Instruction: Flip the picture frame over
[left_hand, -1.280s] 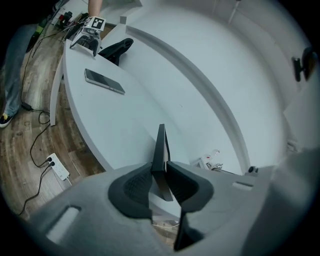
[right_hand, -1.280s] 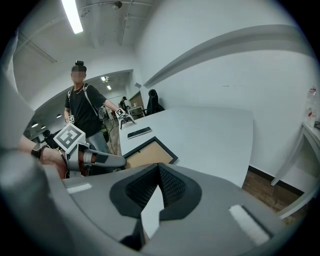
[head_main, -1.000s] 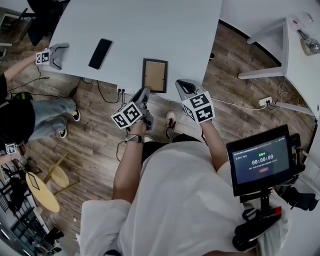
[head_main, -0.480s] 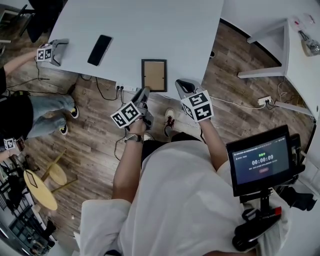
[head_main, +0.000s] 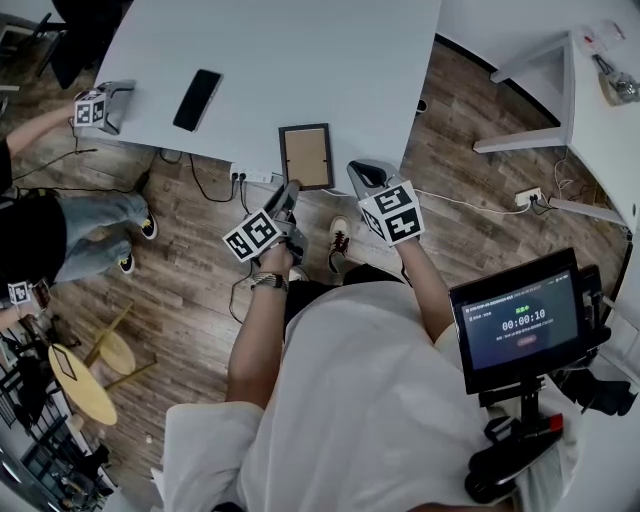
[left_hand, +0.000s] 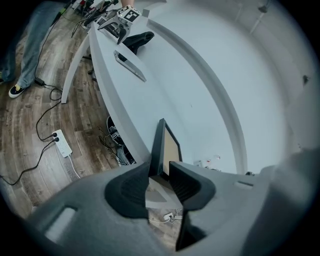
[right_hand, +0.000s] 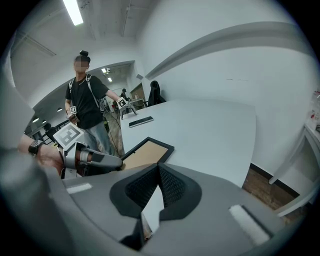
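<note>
The picture frame (head_main: 306, 157) lies flat at the front edge of the white table (head_main: 300, 60), black rim round a brown board that faces up. My left gripper (head_main: 289, 192) is at its near edge. In the left gripper view the frame (left_hand: 170, 147) stands edge-on between the pads of that gripper (left_hand: 160, 170); the jaws are opening and I see no press on it. My right gripper (head_main: 362, 172) hovers just right of the frame. Its pads (right_hand: 158, 167) meet with nothing in them. The right gripper view shows the frame (right_hand: 147, 152) with the left gripper (right_hand: 92, 159) at its near corner.
A black phone (head_main: 197, 100) lies on the table left of the frame. Another person (right_hand: 87, 107) stands at the far left with a gripper (head_main: 100, 108) on the table corner. A power strip (head_main: 250, 178) and cables lie below. A monitor (head_main: 518, 320) is at my right.
My left gripper has crept in on the frame's near edge, sunk a little and rolled slightly. The right gripper has stayed put, and the frame still lies flat.
</note>
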